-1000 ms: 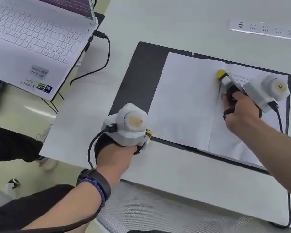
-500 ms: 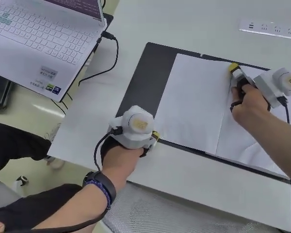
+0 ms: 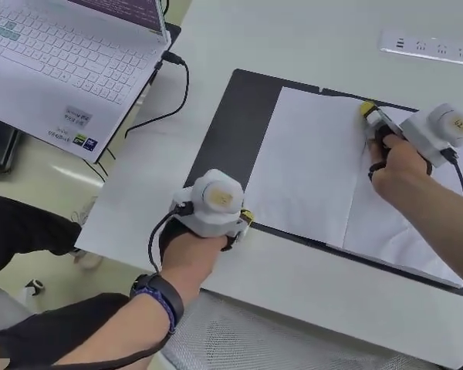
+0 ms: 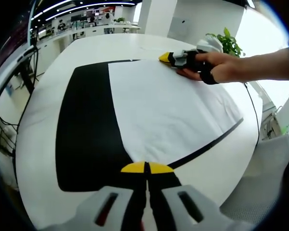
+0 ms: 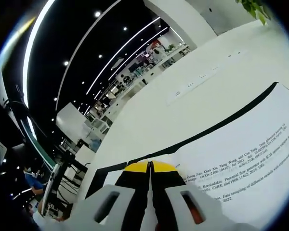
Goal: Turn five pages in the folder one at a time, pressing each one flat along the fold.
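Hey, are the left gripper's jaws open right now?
No, in the left gripper view the left gripper has its yellow-tipped jaws closed together with no gap, at the near edge of the folder.

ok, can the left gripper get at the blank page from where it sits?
Probably yes. The left gripper, jaws shut, sits at the near edge of the folder, and the page lies flat just ahead with nothing between. The right gripper is at the page's far end, out of that path.
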`<state>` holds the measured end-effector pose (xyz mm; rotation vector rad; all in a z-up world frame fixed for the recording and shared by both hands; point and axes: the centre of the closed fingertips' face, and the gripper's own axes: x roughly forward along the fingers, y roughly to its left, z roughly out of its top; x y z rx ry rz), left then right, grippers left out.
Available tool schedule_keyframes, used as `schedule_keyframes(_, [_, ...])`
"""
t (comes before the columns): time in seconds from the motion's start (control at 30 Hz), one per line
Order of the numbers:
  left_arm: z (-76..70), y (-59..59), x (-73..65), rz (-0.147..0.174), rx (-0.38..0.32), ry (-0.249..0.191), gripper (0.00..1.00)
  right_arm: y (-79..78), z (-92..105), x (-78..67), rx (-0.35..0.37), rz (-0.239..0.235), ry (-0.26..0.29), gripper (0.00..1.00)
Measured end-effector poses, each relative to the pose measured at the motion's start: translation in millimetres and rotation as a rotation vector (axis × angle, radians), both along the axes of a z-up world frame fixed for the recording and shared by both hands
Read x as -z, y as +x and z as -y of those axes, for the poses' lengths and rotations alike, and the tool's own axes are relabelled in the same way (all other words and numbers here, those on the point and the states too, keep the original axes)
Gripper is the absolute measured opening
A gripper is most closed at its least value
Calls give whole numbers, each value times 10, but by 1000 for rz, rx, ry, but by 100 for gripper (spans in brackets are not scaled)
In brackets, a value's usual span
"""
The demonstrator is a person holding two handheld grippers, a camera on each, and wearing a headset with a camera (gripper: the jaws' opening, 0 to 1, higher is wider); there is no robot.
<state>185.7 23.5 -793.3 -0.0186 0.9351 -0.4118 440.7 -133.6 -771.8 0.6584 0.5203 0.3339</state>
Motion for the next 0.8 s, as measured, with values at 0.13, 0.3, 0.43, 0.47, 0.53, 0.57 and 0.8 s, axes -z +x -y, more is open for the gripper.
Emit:
schedule_keyframes(0.13, [2, 1, 1, 1, 4, 4, 0, -100, -27, -10, -18, 4, 1, 0])
schedule_keyframes(0.3, [1, 1, 1, 0, -3, -3, 0, -336, -96, -70, -71, 23, 6, 0])
schedule_keyframes(0.43, [2, 0, 1, -3, -3, -7, 0, -512, -126, -127, -89, 26, 5, 0])
schedule_keyframes(0.47, [4, -1, 0, -2, -3, -6, 0, -541, -125, -133, -91, 26, 7, 0])
schedule_keyframes(0.53, [4, 1, -1, 1, -3, -6, 0, -617, -128, -159, -94, 23, 9, 0])
schedule_keyframes(0.57, [2, 3, 0, 2, -4, -7, 0, -636, -127, -157, -95, 22, 9, 0])
schedule_keyframes(0.8, [11, 0, -1, 8, 8, -5, 0, -854, -85, -173, -113, 19, 3, 0])
